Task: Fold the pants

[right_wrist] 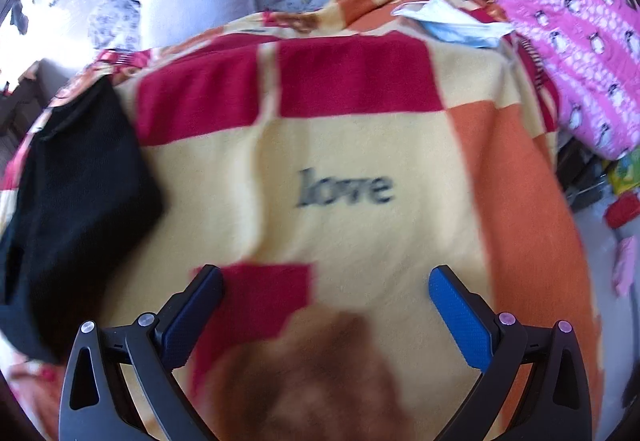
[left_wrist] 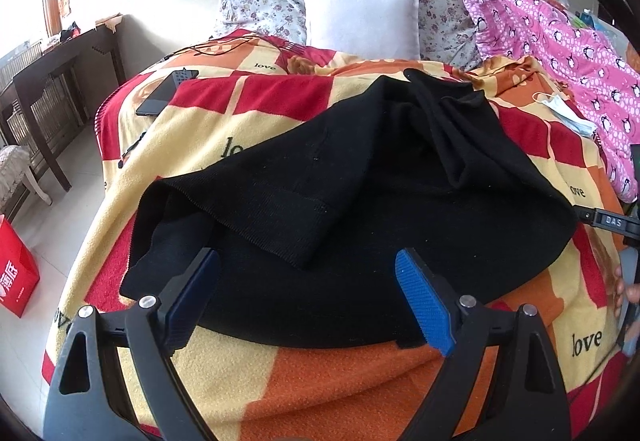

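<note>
The black pants (left_wrist: pixel 360 201) lie in a loose folded heap on the checked blanket (left_wrist: pixel 224 129) of the bed. A ribbed cuff end lies across the heap toward the front left. My left gripper (left_wrist: pixel 308 261) is open and empty, its fingers just above the near edge of the pants. In the right wrist view the pants (right_wrist: pixel 68 193) show only at the left edge. My right gripper (right_wrist: pixel 326 277) is open and empty over bare blanket (right_wrist: pixel 360 129), to the right of the pants. This view is blurred.
A white pillow (left_wrist: pixel 362 19) and floral pillows sit at the head of the bed. A pink penguin-print quilt (left_wrist: pixel 568 53) and a face mask (left_wrist: pixel 568 117) lie on the right. A phone (left_wrist: pixel 166 93) lies at the far left of the blanket. A red bag (left_wrist: pixel 16 273) stands on the floor.
</note>
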A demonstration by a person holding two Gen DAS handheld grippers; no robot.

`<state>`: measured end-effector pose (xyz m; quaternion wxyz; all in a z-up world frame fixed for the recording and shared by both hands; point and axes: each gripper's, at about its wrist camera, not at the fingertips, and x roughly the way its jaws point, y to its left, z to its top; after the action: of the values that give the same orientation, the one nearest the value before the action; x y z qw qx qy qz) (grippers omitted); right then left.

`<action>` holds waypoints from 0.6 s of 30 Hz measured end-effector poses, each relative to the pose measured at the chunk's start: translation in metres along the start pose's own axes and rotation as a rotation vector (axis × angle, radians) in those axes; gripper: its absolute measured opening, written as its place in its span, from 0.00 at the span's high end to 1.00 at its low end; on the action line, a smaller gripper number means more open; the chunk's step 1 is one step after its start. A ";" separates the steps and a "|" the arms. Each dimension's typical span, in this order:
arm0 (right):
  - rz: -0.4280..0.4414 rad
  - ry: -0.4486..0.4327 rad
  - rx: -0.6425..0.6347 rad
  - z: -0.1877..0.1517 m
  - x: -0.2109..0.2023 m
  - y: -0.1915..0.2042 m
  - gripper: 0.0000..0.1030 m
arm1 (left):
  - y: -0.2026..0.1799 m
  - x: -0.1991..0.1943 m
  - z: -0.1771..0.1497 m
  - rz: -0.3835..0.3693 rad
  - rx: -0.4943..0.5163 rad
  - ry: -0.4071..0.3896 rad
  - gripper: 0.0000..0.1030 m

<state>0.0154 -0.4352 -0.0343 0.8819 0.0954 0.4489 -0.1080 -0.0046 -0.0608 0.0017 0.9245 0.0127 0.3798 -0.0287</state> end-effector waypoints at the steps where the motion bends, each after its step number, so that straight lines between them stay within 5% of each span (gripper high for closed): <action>1: 0.027 -0.020 -0.002 -0.003 -0.007 0.007 0.01 | 0.000 -0.001 0.000 0.002 0.000 -0.003 0.13; 7: 0.136 -0.149 -0.105 -0.014 -0.052 0.074 0.01 | 0.002 -0.002 0.000 0.007 -0.013 -0.008 0.13; 18: 0.156 -0.152 -0.308 -0.033 -0.061 0.155 0.01 | 0.003 -0.007 -0.003 0.007 -0.016 -0.019 0.13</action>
<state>-0.0026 -0.2717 0.0073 0.9231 -0.0147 0.3835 0.0237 -0.0115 -0.0572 0.0045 0.9282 0.0065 0.3713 -0.0225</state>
